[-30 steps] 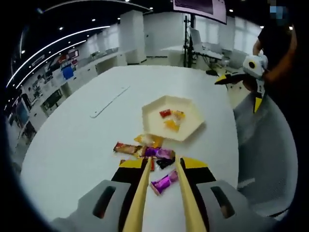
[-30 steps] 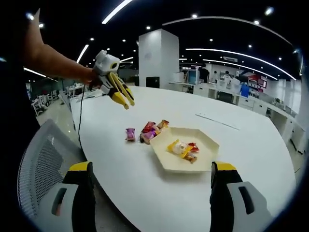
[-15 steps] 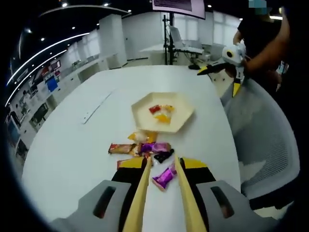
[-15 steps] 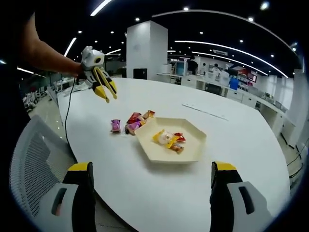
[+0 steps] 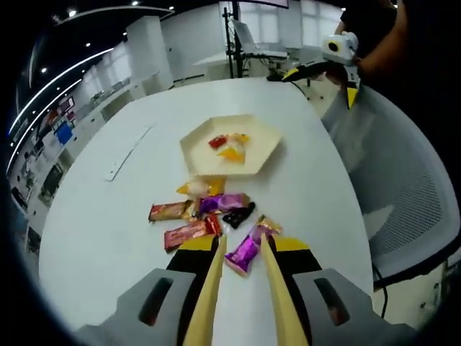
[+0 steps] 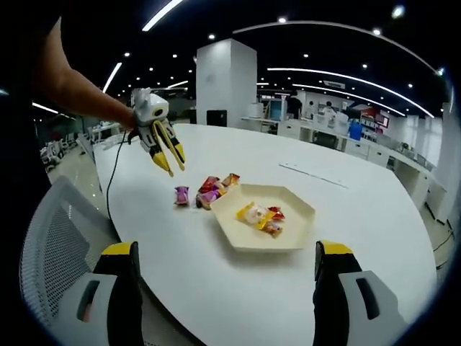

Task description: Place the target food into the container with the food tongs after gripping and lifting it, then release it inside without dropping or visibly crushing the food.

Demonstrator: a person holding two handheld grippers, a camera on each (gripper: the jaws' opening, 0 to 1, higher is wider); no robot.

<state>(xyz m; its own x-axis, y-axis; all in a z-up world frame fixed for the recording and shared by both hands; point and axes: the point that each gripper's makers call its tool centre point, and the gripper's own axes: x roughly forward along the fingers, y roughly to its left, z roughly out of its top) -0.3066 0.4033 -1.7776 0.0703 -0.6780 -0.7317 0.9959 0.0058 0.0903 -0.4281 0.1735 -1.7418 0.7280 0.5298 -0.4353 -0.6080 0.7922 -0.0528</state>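
In the left gripper view, the left gripper point(image 5: 242, 249) carries wooden tongs point(image 5: 209, 295) whose two arms stand apart, open, with a purple candy point(image 5: 245, 250) lying on the white table point(image 5: 101, 231) between their tips, not visibly pinched. Just beyond lie more wrapped candies point(image 5: 198, 216), and farther off the cream hexagonal tray point(image 5: 194, 148) holds a few sweets point(image 5: 227, 146). The right gripper point(image 5: 328, 61) hangs at far right above a mesh chair point(image 5: 403, 187). In the right gripper view, the right gripper's point(image 6: 229, 270) jaws stand wide apart over the near table edge point(image 6: 238, 303). The tray point(image 6: 230, 220) sits mid-table, candies point(image 6: 212, 191) left of it, the purple candy point(image 6: 181, 195) leftmost, and the left gripper point(image 6: 169, 155) hovers above.
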